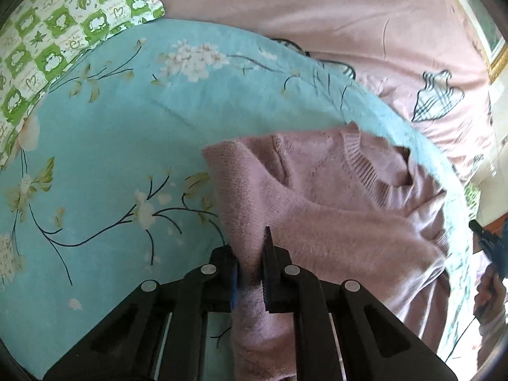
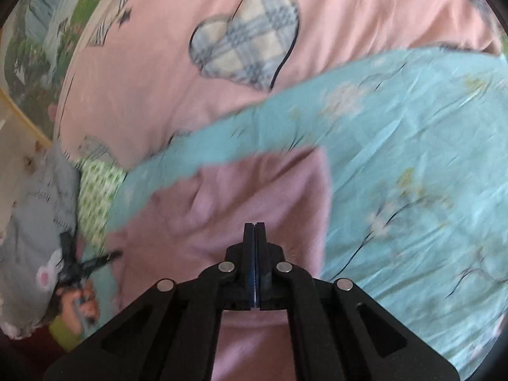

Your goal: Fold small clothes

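Note:
A fuzzy pink sweater (image 1: pixel 333 197) lies on a teal floral sheet (image 1: pixel 111 143), its ribbed neckline toward the upper right. My left gripper (image 1: pixel 250 254) is shut on a raised fold at the sweater's left side, with pink knit bunched between the fingers. In the right wrist view the sweater (image 2: pixel 254 190) spreads under my right gripper (image 2: pixel 255 223), whose fingers are pressed together with nothing between them, just above the fabric. The left gripper (image 2: pixel 76 263) and the hand (image 2: pixel 76 311) holding it show at that view's left edge. The right gripper (image 1: pixel 489 241) appears at the left wrist view's right edge.
A pink quilt (image 2: pixel 158 63) with plaid hearts lies beyond the teal sheet (image 2: pixel 412 127). A green checked pillow (image 1: pixel 47 38) sits at the upper left. A grey garment (image 2: pixel 35 222) is heaped at the bed's edge. A gold picture frame (image 1: pixel 495 54) is on the wall.

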The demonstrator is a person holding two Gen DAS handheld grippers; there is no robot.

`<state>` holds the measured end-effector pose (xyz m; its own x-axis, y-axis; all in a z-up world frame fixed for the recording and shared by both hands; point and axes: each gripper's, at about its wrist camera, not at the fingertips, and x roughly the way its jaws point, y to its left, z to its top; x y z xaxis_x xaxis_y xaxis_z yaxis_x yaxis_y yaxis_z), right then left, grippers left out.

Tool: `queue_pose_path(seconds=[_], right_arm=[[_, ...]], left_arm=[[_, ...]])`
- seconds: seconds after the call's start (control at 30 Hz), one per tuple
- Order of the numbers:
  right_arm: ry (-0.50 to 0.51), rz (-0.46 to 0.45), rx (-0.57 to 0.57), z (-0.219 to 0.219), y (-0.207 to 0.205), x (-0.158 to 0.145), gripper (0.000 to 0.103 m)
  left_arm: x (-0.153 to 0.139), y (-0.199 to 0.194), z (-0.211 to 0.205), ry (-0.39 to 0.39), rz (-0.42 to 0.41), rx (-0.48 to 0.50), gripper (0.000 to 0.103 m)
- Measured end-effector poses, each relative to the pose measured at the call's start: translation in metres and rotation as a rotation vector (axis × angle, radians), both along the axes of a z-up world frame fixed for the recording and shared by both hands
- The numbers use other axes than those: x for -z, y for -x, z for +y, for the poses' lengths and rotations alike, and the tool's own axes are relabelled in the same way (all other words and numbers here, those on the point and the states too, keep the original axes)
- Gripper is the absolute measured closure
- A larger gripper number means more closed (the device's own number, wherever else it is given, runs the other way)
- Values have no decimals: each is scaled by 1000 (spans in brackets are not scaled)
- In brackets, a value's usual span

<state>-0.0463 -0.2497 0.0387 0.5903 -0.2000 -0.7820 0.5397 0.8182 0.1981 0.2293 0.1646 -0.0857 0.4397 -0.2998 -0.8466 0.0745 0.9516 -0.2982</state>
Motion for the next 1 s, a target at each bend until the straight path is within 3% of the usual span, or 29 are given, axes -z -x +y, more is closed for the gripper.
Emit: queue_pose_path(seconds=[0.03,0.1,0.2,0.37,0.47,0.57,0.67,0.7,0.77,0.87,1.0], right_arm=[[-18,52,-19,-2,-7,8,97],[-37,114,-57,-2,-18,21,80],[10,211,-115,7,-29,39,64],[48,325,-128,6,-43,65,64],[17,321,-125,6,-38,65,95],[-62,176,-87,18,-15,29,97],[-184,-82,-19,34,22,-24,98],[-179,-92,15,35,28,-31,98],[-144,-31,53,28,22,-23,98],[-151,58,127,7,-1,12,98],[-43,232,210,-5,-25,53,97]], left_arm=[[2,-2,-4,-5,2,-1,94],[2,-4,-3,-2,-2,-15,94],[2,-4,0,6,-3,-29,94],[6,-4,2,-1,9,-36,94],[6,-4,3,-2,8,-46,94],[3,0,6,12,-7,-58,94],[2,3,8,14,-15,-53,94],[3,2,7,9,-15,-50,94],[5,-1,4,-1,-11,-49,94],[9,-5,3,-15,-3,-65,94],[16,-8,3,-54,16,-83,93]])
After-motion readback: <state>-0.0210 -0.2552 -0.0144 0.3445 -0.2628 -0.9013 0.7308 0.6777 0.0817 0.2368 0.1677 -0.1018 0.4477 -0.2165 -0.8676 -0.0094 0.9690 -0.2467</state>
